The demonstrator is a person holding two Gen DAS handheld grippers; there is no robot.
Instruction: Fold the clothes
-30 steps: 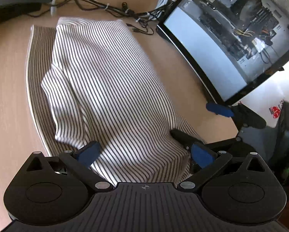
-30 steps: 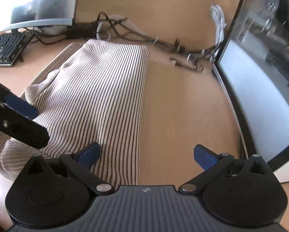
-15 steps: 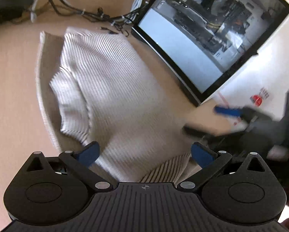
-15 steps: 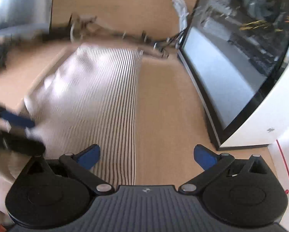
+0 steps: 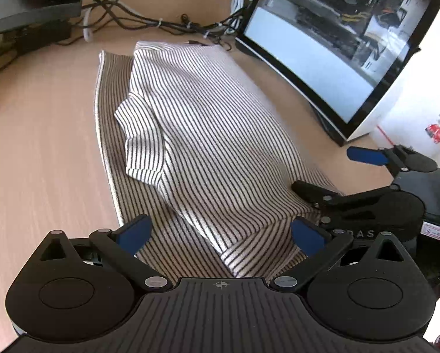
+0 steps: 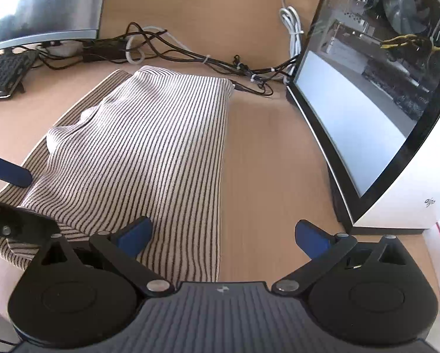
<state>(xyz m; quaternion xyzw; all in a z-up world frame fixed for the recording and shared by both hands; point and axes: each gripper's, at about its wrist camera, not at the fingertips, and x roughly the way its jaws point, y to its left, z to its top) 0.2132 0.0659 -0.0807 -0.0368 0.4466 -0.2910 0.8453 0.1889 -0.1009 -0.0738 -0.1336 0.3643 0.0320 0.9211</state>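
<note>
A black-and-white striped garment (image 5: 220,135) lies folded lengthwise on the wooden desk (image 5: 43,153), a sleeve tucked over its left side. My left gripper (image 5: 220,234) is open above the garment's near hem, with nothing held. My right gripper (image 6: 222,236) is open too: its left finger hovers over the garment's (image 6: 149,153) right edge, its right finger over bare desk (image 6: 267,176). In the left wrist view the right gripper (image 5: 334,173) shows at the garment's near right corner. The left gripper (image 6: 11,197) shows at the right wrist view's left edge.
A computer case with a glass side panel (image 6: 366,94) stands along the right. Tangled cables (image 6: 190,56) lie behind the garment, with a monitor (image 6: 43,6) and a keyboard (image 6: 2,73) at the back left. A white box with red print (image 5: 425,123) sits near right.
Both views swung and blurred half a second ago and have now settled. Both grippers sit a little farther back from the garment than a second ago. The garment's folds look unchanged.
</note>
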